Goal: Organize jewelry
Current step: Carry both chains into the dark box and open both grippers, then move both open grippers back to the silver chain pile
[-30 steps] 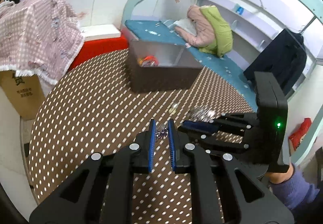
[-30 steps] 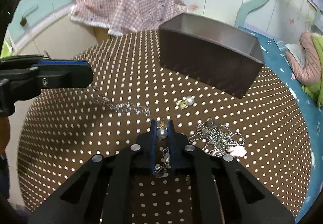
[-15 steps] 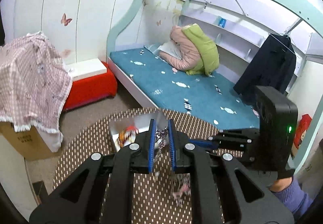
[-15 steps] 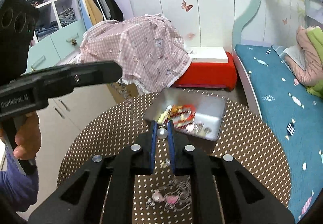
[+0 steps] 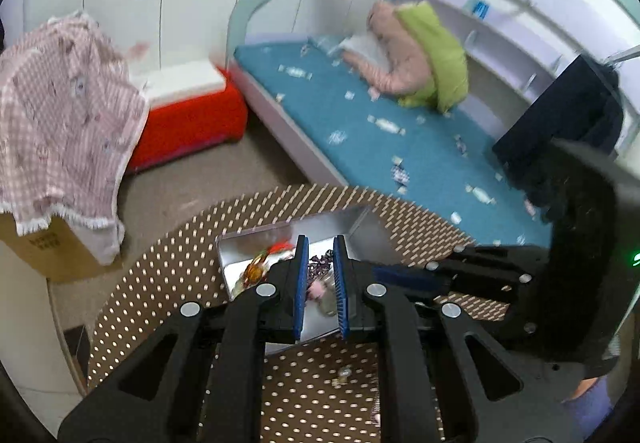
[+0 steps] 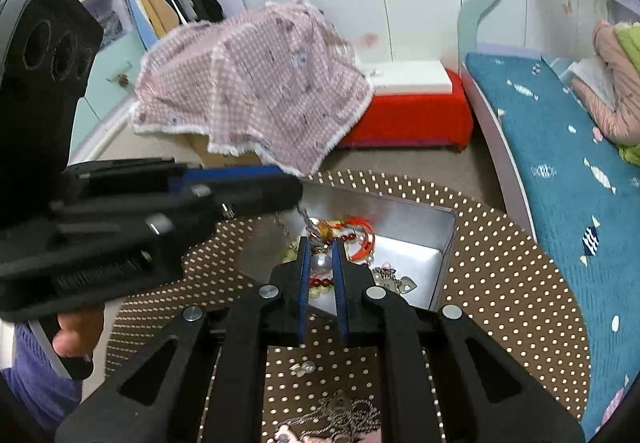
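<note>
My left gripper (image 5: 320, 248) is shut on a thin silver chain (image 6: 305, 220), which dangles from its tip over the open box (image 5: 256, 234). In the right wrist view the left gripper (image 6: 294, 190) reaches in from the left. My right gripper (image 6: 319, 245) is shut on a pearl piece (image 6: 321, 263) just above the box (image 6: 447, 243). The silver-lined box holds a red bracelet (image 6: 362, 239) and several other pieces. In the left wrist view the right gripper (image 5: 404, 277) lies side-on at the right, its tip hidden behind my left finger.
The box stands at the far side of a round brown dotted table (image 6: 500, 283). A small earring (image 6: 304, 367) and a tangled necklace pile (image 6: 336, 419) lie on the table near me. Beyond are a pink checked cloth (image 6: 260, 83), a red bench (image 6: 404, 119) and a blue bed (image 5: 380, 131).
Both grippers have lifted off the table with their pieces and travelled towards the box; they now hang over its open top.
</note>
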